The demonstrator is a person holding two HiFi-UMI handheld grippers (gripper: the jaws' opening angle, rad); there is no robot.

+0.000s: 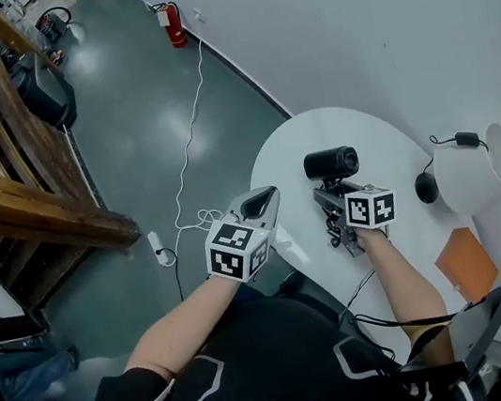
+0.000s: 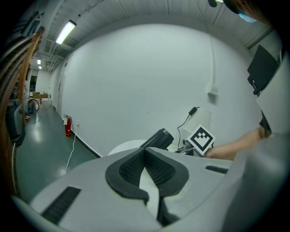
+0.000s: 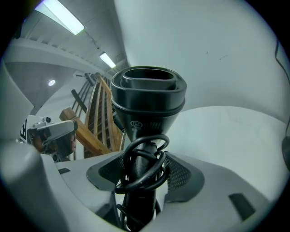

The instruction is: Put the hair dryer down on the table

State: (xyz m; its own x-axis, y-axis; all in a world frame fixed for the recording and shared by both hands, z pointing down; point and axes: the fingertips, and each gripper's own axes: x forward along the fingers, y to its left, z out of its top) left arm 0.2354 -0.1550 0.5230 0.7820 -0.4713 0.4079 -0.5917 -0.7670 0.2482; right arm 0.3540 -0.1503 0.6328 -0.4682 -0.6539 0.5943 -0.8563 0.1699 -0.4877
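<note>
My right gripper has its fingers pinching the handle of the black plastic hair dryer. In the right gripper view the handle stands straight up between the two dark ribbed pads, with the dryer's own black cord looped round it in several turns just where the pads press. The wide flattened nozzle sits above them. From the head view the dryer is over the middle of the rounded white desk, barrel lying crosswise beyond the fingers. I cannot tell from any view whether it touches the desk top.

My left gripper hangs at the desk's near left edge, beside the right one but apart from it. Its fingers are pressed together at the tips and hold nothing. In the left gripper view the pads meet at their far end, and past them I see the dryer's barrel and the right gripper's marker cube.

On the far right of the desk stands a round white object, with a small black round thing just beside it. An orange square sheet lies nearer me. A white cable trails over the grey floor towards a red fire extinguisher at the wall
</note>
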